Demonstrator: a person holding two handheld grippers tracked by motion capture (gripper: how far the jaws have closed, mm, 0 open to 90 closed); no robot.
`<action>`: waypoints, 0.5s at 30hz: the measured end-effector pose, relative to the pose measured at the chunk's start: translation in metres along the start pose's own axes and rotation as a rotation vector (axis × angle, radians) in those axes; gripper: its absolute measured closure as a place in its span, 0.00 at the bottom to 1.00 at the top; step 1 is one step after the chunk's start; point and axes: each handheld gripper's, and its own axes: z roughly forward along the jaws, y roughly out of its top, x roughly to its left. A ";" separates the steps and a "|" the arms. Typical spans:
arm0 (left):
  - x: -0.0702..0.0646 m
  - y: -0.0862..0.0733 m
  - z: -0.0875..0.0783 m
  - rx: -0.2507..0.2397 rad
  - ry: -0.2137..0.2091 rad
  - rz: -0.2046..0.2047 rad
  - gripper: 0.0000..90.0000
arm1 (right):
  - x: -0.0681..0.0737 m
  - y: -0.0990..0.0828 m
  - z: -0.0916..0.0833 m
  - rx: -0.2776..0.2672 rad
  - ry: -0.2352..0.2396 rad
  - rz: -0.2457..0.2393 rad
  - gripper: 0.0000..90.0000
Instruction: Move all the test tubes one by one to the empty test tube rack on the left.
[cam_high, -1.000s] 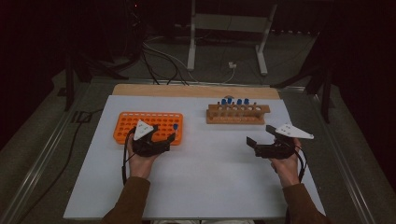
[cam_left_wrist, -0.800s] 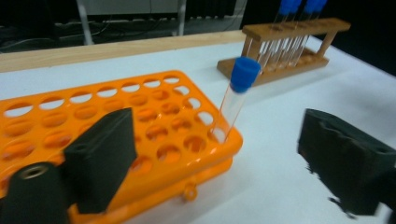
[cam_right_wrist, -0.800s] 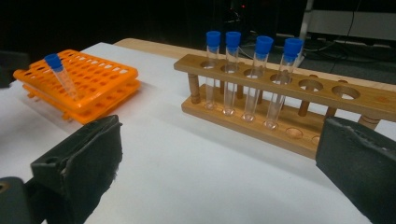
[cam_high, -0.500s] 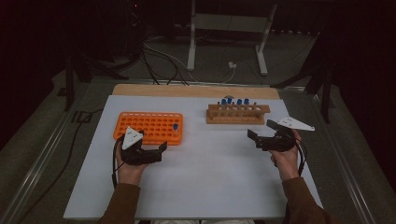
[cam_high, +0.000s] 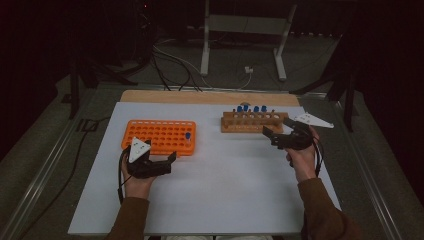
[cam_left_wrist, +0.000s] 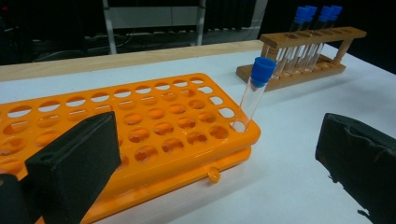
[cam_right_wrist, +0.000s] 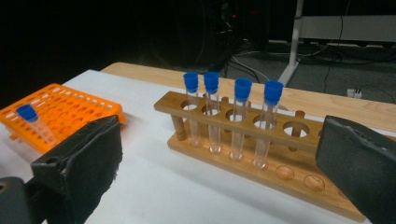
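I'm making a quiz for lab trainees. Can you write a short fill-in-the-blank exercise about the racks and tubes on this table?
1. The wooden rack holds ____ blue-capped tubes.
2. The single tube in the orange rack stands in a hole at one ____ of that rack.
3. The jaws of the left gripper are ____, with nothing between them.
4. The right gripper is beside the ____ rack.

Missing words: four; corner; open; wooden

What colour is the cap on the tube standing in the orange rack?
Blue; the cap shows best in the left gripper view.
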 end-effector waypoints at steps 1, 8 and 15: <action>0.001 -0.001 0.001 0.002 0.007 0.000 0.01 | -0.001 0.001 0.002 0.004 -0.005 0.005 0.01; 0.003 -0.003 -0.003 -0.010 0.037 -0.012 0.01 | -0.009 0.014 0.015 0.017 -0.038 0.010 0.01; 0.005 -0.005 -0.003 -0.019 0.045 -0.026 0.01 | -0.012 0.025 0.032 0.041 -0.054 -0.001 0.01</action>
